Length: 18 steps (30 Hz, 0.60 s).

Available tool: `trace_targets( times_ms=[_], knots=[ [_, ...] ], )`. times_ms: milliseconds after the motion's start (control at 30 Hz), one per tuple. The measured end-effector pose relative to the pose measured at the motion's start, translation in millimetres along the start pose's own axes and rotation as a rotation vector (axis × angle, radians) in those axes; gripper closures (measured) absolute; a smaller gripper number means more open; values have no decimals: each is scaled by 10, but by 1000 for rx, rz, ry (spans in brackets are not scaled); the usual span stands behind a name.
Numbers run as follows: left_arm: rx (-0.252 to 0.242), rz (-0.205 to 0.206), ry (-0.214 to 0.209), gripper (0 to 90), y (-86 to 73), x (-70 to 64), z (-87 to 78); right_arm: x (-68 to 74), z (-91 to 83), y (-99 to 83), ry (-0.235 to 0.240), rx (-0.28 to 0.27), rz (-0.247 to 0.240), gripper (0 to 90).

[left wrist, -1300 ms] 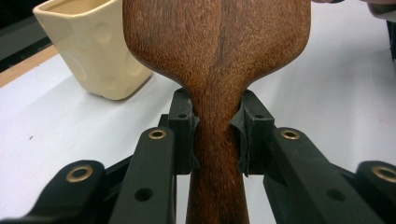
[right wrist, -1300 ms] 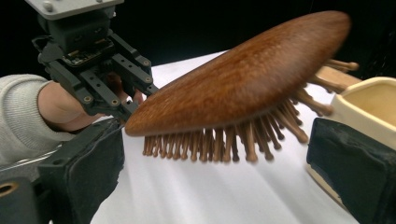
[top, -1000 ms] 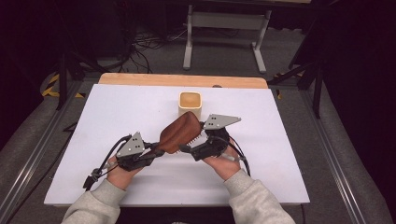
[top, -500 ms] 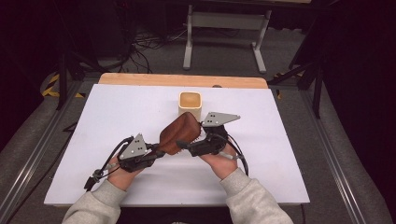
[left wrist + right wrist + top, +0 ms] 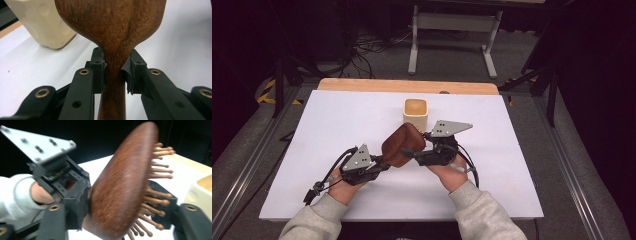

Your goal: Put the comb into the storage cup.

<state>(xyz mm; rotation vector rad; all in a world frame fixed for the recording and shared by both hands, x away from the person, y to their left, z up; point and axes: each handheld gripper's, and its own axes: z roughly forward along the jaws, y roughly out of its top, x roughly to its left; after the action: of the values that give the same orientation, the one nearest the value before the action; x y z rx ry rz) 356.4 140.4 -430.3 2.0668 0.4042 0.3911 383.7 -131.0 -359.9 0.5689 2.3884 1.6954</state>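
the white table lay under everything, with a strip of bare wood along its far edge. a cream square cup stood upright near the middle of the far half, open at the top, well clear of the person's hands.

just in front of the cup, a wooden hairbrush hung above the table between the two grippers, its smooth brown back turned up and toward the left. in the right gripper view its wooden pins pointed away to the right, toward the cup.

the left gripper was closed narrow on the brush's neck; in the left gripper view the padded fingers pressed both sides of the handle just below the head. the right gripper stood at the brush's head, one jaw on the smooth back and one among the pins, clamped across it. grey sleeves came in from the near edge.
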Motion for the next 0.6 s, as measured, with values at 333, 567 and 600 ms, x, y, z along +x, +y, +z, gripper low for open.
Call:
trace_targets(
  times_ms=[333,567,600],
  knots=[
    [-18,-5,-6,709,8,14,-27,81,-4,160,73,-2,-14,535],
    [-22,-9,-9,704,6,23,-25,136,9,197,71,8,-41,555],
    [-26,-7,-8,703,7,24,-27,146,10,205,69,9,-49,557]
  ],
)
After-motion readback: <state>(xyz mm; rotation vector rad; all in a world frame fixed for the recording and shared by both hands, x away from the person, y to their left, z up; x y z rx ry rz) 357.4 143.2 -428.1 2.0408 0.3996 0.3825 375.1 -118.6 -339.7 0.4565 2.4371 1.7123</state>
